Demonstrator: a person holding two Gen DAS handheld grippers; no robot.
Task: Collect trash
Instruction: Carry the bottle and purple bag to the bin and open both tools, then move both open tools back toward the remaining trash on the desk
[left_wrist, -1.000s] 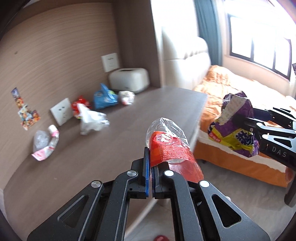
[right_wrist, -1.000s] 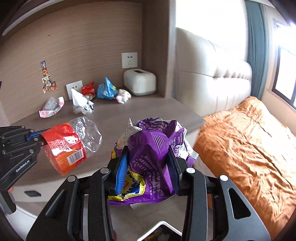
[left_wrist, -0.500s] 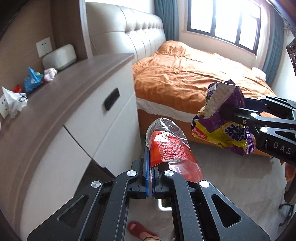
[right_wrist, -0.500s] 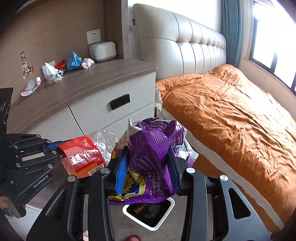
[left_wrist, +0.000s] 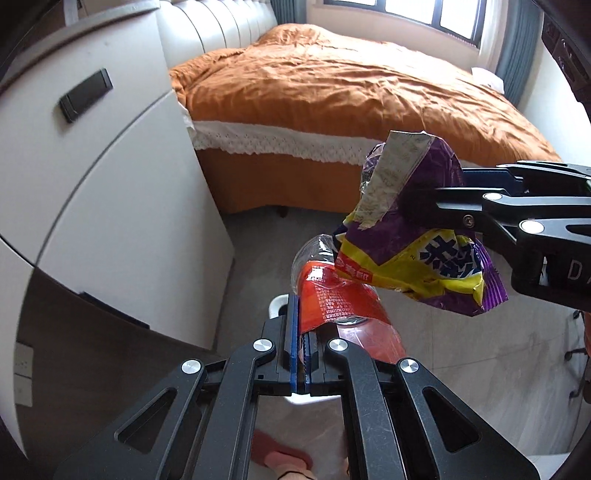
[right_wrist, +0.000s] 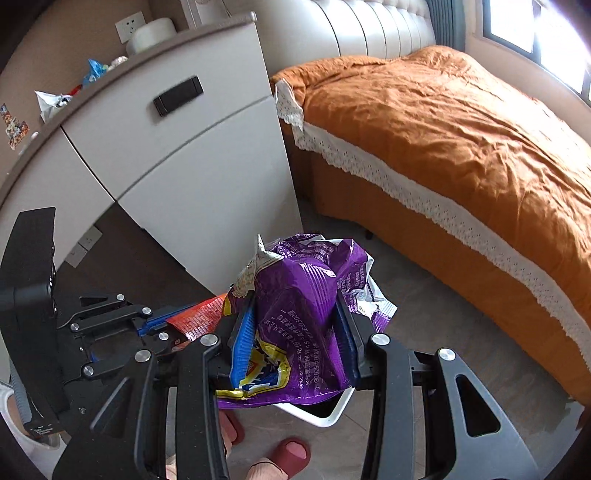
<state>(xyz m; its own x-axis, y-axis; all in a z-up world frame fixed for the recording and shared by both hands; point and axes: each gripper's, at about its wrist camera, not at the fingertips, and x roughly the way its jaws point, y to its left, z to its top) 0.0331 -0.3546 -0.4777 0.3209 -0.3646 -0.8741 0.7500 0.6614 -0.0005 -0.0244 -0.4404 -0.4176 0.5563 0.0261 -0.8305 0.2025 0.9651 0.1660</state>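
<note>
**2 wrappers carried over the bin**

On the far left, the surface of the white cabinet carries more litter, among it a blue packet, which I judge is left for a later trip. The left hand-held gripper is clenched on the edge of a red wrapper with clear film, pinching a thin fold so the rest hangs free ahead of it. Beside it, the right hand-held gripper grasps a crumpled purple snack bag, its jaws wider apart because the bag is bulky. Both point steeply down over a white bin on the floor, just beside the orange bed; each wrapper looks placed for dropping in.
</note>
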